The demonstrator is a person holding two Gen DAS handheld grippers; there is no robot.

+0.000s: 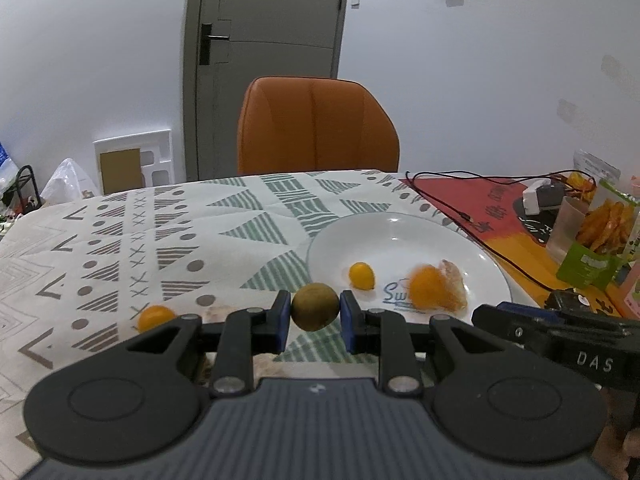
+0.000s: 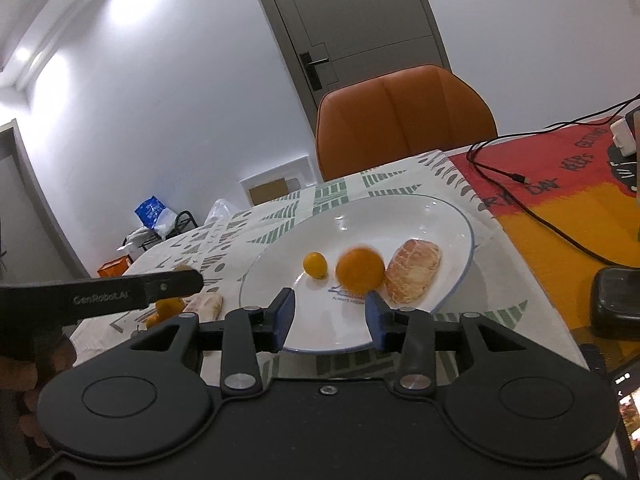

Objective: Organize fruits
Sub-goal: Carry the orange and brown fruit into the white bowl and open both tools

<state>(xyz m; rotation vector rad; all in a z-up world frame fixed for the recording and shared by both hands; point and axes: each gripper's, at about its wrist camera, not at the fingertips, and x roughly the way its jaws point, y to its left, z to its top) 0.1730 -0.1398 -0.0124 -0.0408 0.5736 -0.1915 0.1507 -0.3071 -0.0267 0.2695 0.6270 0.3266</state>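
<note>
My left gripper (image 1: 315,318) is shut on a round brown-green fruit (image 1: 315,305), held just left of the white plate (image 1: 400,236). On the plate lie a small orange fruit (image 1: 362,276), a blurred orange (image 1: 426,292) and a peeled citrus piece (image 1: 456,280). Another small orange fruit (image 1: 156,317) rests on the tablecloth at the left. In the right wrist view my right gripper (image 2: 330,320) stands open over the near rim of the plate (image 2: 360,216), holding nothing. Just beyond its fingers is the blurred orange (image 2: 359,270), between the small fruit (image 2: 315,265) and the peeled piece (image 2: 414,276).
An orange chair (image 1: 316,124) stands behind the table. A black cable (image 2: 520,200) crosses the red and orange mat (image 2: 560,168). Snack packs and a cup (image 1: 568,224) crowd the right side. More orange fruit (image 2: 168,307) and a peeled piece (image 2: 206,306) lie left of the plate.
</note>
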